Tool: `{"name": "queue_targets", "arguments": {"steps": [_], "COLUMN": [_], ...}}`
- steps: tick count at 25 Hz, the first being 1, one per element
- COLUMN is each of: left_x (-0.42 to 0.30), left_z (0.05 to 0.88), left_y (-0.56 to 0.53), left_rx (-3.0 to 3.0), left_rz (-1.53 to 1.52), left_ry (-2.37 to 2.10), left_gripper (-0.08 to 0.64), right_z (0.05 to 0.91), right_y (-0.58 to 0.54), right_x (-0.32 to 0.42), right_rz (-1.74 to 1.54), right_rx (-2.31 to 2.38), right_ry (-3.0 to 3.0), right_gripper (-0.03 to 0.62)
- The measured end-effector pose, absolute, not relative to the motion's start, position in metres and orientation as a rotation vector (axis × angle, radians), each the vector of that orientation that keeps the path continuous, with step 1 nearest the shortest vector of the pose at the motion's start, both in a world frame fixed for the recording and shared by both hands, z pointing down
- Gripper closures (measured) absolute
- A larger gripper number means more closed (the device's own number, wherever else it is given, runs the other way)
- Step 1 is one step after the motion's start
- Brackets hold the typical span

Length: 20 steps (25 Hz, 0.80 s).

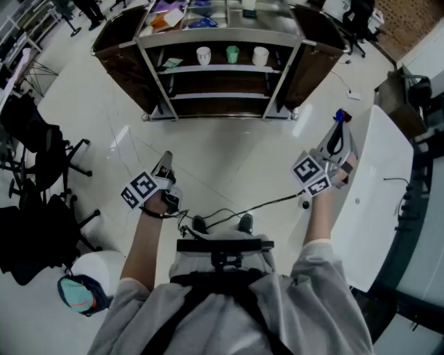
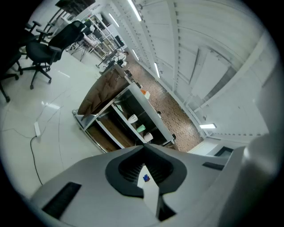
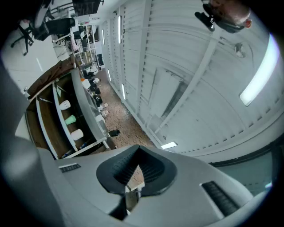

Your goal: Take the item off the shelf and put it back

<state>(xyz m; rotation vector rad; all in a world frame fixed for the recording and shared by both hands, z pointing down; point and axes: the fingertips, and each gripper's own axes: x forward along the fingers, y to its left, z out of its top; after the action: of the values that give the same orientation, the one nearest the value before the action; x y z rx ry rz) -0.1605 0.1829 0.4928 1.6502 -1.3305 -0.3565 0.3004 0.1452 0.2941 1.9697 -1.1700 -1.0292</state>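
A metal and wood shelf unit (image 1: 220, 69) stands across the floor ahead of me. Its upper shelf carries a white cup (image 1: 203, 55), a green cup (image 1: 232, 54) and another white cup (image 1: 260, 55). Both gripper views show the same row, as the green cup (image 2: 141, 128) and the green cup (image 3: 70, 119). My left gripper (image 1: 165, 159) is held low at the left, well short of the shelf, with its jaws together and nothing in them. My right gripper (image 1: 339, 119) is raised at the right, also shut and empty. In their own views the left gripper (image 2: 144, 148) and the right gripper (image 3: 138, 148) point up towards the ceiling.
A white table (image 1: 374, 194) runs along my right side. Black office chairs (image 1: 41, 159) stand at the left, with a bag (image 1: 82, 291) on the floor near my left foot. A cable (image 1: 270, 202) trails over the pale floor. Loose items lie on the shelf's top (image 1: 173, 17).
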Motion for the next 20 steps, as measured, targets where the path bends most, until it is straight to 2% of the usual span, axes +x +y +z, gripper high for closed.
{"name": "queue_targets", "arguments": {"steps": [10, 20], "left_x": [-0.192, -0.197], "left_z": [0.483, 0.463], "left_y": [0.178, 0.172], "left_rx": [1.857, 2.074], "left_rz": [-0.129, 0.089], "left_ry": [-1.636, -1.871], "left_gripper": [0.555, 0.555], "right_z": [0.396, 0.455], "right_y": [0.145, 0.157], "right_x": [0.262, 0.213], "right_rz": [-0.669, -0.258], "right_rx": [1.750, 1.663], "right_ry": [-1.570, -1.949], "right_gripper": [0.583, 0.583]}}
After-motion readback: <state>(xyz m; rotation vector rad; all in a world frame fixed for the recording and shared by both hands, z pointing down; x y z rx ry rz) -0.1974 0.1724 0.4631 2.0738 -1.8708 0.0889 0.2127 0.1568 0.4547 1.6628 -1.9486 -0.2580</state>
